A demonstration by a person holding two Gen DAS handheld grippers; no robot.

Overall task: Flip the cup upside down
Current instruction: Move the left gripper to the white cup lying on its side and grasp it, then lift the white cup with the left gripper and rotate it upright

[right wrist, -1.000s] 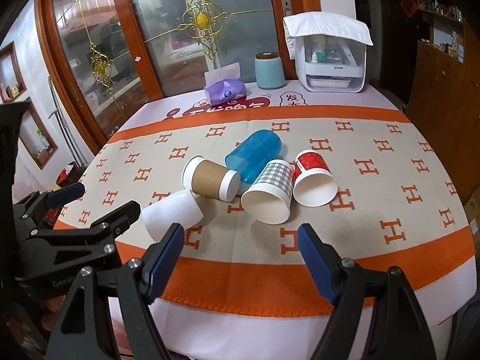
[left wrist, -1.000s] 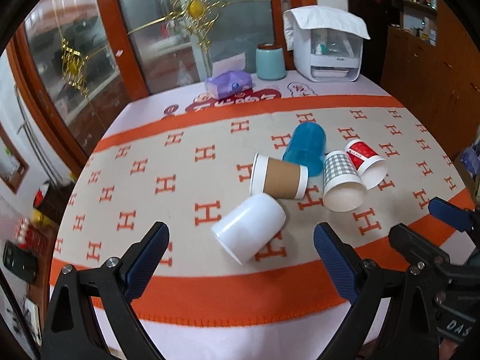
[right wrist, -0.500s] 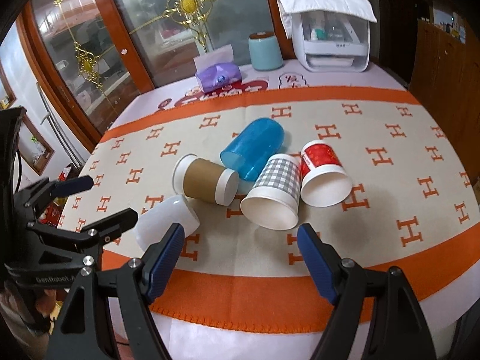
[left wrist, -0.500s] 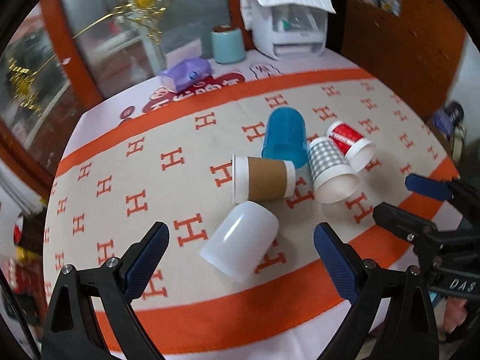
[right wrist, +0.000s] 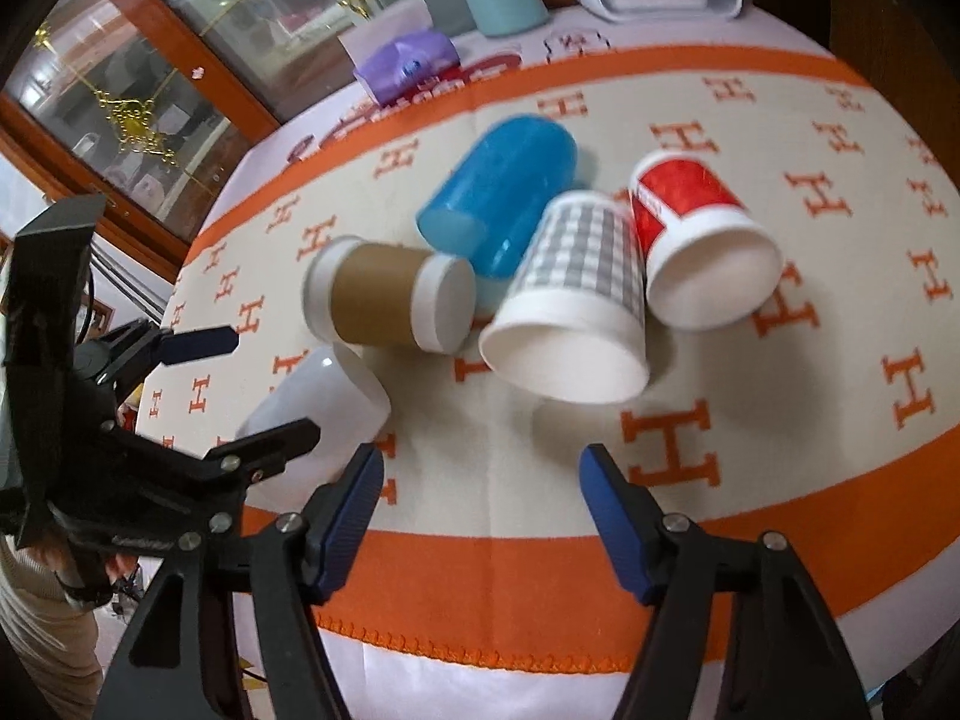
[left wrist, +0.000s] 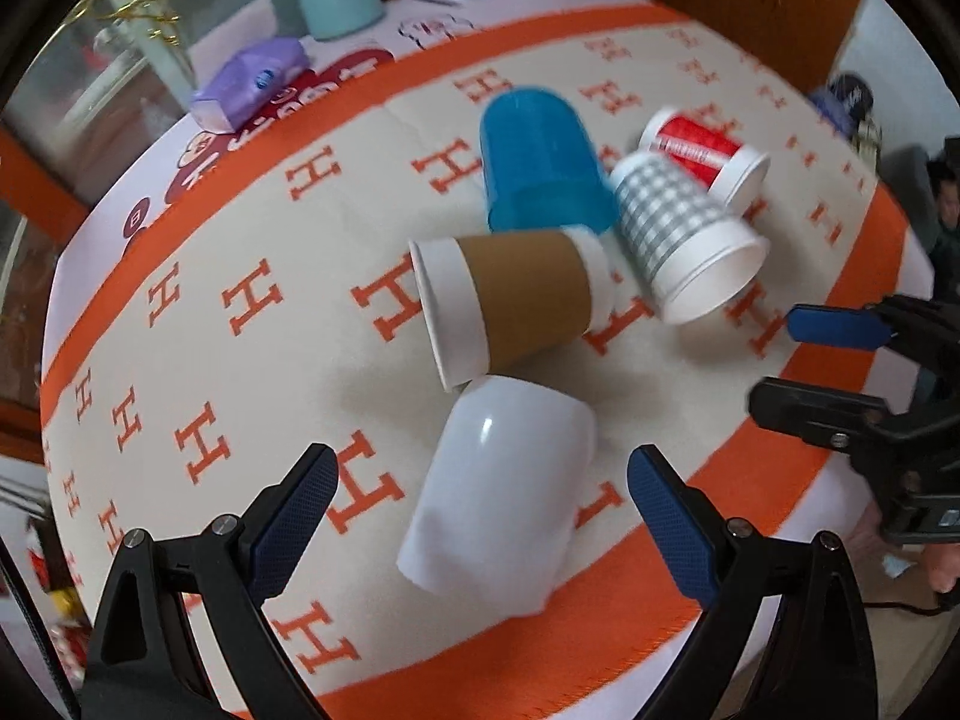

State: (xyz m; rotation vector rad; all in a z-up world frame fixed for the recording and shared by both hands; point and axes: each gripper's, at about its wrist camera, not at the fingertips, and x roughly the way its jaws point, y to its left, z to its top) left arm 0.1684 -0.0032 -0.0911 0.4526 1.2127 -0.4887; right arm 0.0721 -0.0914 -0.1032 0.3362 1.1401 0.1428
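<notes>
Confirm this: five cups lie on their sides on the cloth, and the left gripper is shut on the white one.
Not quite. In the left wrist view the left gripper is open, its fingers either side of the white cup without gripping. All five cups do lie on their sides.

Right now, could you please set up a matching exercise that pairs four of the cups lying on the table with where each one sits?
Things:
1. white cup
2. blue cup
3. red cup
4. brown-sleeved cup

Places:
a. farthest right of the cluster, beside the checked cup
b. between the open left gripper's fingers
c. farthest back, toward the tissue pack
d. just behind the white cup

Pairs: 1-b, 2-c, 3-a, 4-d
</notes>
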